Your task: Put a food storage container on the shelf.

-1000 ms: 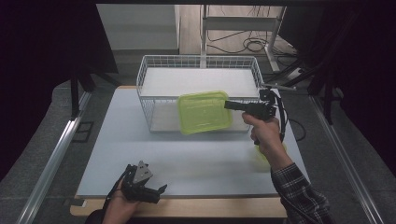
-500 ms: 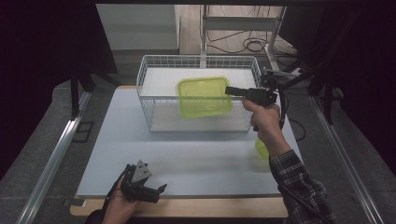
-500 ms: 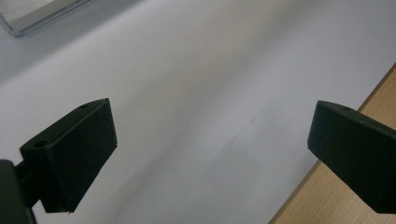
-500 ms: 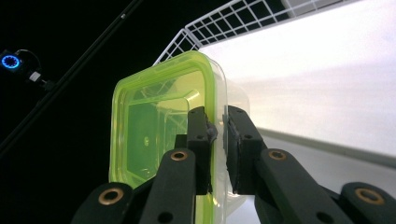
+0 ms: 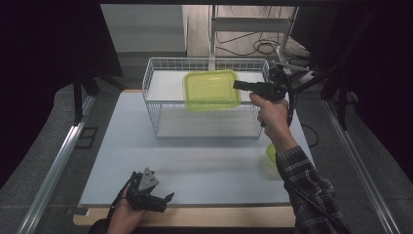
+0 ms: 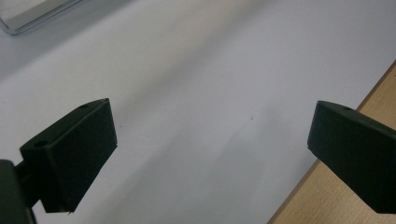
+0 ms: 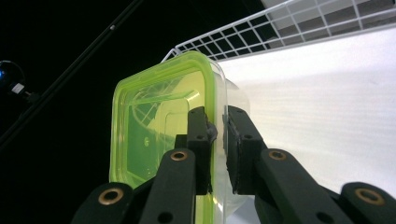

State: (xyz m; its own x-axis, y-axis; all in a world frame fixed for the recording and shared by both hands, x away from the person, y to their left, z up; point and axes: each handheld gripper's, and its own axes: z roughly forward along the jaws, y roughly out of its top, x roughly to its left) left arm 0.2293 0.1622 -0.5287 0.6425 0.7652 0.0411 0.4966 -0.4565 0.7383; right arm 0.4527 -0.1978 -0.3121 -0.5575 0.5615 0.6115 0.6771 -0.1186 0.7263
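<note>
Container: yellow-green lidded container (image 5: 211, 89), clear-bodied, was held in the air over the wire basket (image 5: 156, 102), roughly level in the high view.
Grip: right hand-held gripper (image 5: 237, 84) was clamped on the container's rim; in the right gripper view both pads (image 7: 198, 135) pressed either side of the green lid edge (image 7: 212, 93).
Right hand: the hand (image 5: 271, 114) reached in from the right side of the basket, plaid sleeve (image 5: 304, 180) trailing toward the near edge.
Basket: white wire basket stood at the far middle of the surface (image 5: 122, 146), its floor bare.
Left hand-held gripper: the left hand-held gripper (image 5: 160, 200) rested low at the near edge of the surface, jaws wide apart with nothing between them; pale surface and the wooden edge (image 6: 355, 98) showed between the jaws in the left gripper view.
Other item: a second yellow-green piece (image 5: 271, 155) lay on the surface beside the right forearm, partly hidden.
</note>
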